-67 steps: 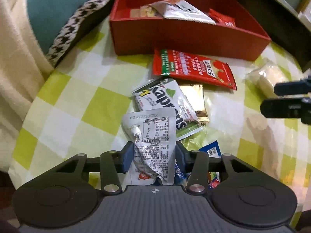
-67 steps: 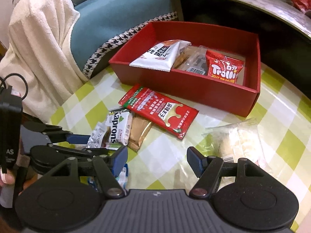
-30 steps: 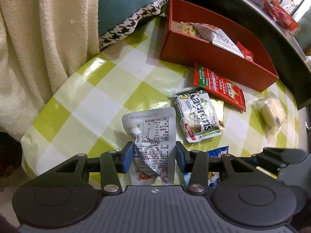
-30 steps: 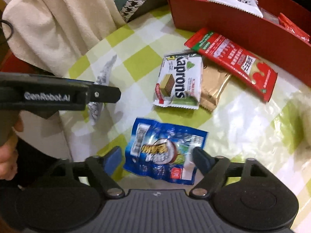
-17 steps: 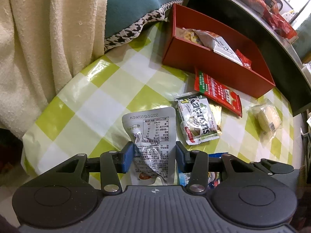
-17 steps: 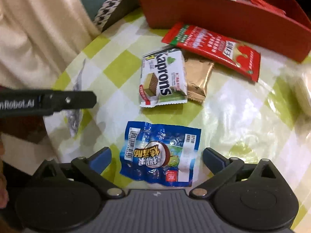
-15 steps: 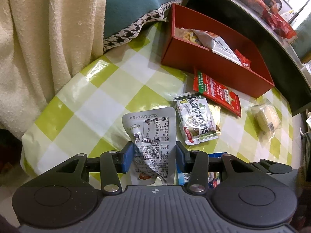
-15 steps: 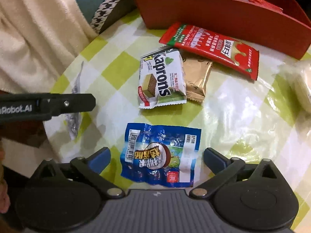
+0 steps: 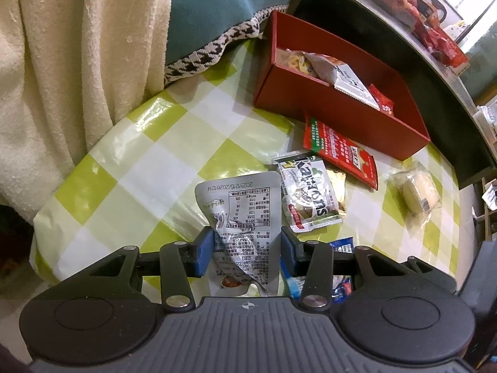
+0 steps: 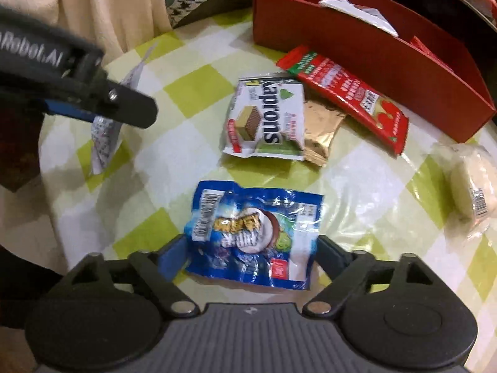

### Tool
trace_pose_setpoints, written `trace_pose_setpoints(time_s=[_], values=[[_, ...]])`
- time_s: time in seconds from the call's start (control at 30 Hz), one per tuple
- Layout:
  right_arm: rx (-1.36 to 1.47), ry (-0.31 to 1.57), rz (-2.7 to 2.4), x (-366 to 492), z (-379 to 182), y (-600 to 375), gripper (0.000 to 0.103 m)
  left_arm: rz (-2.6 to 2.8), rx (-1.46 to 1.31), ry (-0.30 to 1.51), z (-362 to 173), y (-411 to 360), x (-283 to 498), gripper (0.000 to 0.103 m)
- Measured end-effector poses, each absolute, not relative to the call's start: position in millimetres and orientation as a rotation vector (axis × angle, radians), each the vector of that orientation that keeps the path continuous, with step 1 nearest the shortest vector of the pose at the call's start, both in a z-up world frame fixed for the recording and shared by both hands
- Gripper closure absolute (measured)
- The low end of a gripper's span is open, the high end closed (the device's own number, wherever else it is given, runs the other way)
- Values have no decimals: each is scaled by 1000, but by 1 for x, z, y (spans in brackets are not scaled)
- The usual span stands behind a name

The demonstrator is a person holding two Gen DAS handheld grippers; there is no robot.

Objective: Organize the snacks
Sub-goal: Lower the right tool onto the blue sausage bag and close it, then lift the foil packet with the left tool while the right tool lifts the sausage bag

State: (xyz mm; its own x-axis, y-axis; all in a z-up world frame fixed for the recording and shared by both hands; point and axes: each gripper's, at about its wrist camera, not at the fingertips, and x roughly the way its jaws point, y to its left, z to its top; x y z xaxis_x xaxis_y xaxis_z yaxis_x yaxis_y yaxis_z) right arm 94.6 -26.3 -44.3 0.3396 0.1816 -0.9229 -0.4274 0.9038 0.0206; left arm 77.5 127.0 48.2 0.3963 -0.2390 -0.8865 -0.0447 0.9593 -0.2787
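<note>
My left gripper (image 9: 247, 248) is shut on a silver snack packet (image 9: 240, 214) and holds it above the checked table. The left gripper also shows in the right wrist view (image 10: 102, 105) at upper left, with the packet (image 10: 104, 136) hanging from it. My right gripper (image 10: 251, 255) has its fingers on both sides of a blue snack bag (image 10: 251, 230) lying on the table, touching its edges. A red box (image 9: 341, 90) with several snacks in it stands at the back; it also shows in the right wrist view (image 10: 372, 49).
On the green-checked tablecloth (image 10: 198, 93) lie a white Kaprons wafer pack (image 10: 267, 121), a gold packet (image 10: 320, 127), a long red packet (image 10: 344, 90) and a clear-wrapped pale pastry (image 10: 469, 183). A cream blanket (image 9: 71, 62) and teal cushion (image 9: 217, 9) border the left edge.
My right gripper has moved down and closed in around the blue bag, whose edges now touch both fingers. My left gripper keeps its hold on the silver packet, raised and drawn back.
</note>
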Motion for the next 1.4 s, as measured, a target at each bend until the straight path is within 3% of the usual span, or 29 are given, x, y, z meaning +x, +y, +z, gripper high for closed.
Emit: trace_pose_setpoints(time_s=[0.2,0.3,0.53,0.73,0.8,0.87,0.93,1.1,1.4], values=[[-168,1178,420,96,-37,-51,30,-135,-274,1161,47,124,78,50],[-126,1174,432,96,-31,-59,31,-142,-275,1166,46,124,79,55],[-106,1145,445,93,-18,-66,31,-159,-252,1185,40,120,81,55],[-107,1132,443,94,-11,-71,31,-116,-269,1220,28,114,88,49],[-105,1129,441,97,-9,-74,31,-101,-266,1234,23,108,93,36],[-92,1124,437,98,-6,-80,31,-73,-255,1255,16,102,97,30],[-71,1116,437,99,-3,-86,31,-48,-240,1287,6,99,96,32],[-29,1114,437,101,-2,-99,31,2,-159,1282,1,89,91,50],[11,1066,445,99,13,-111,31,-26,-203,1243,21,91,84,58]])
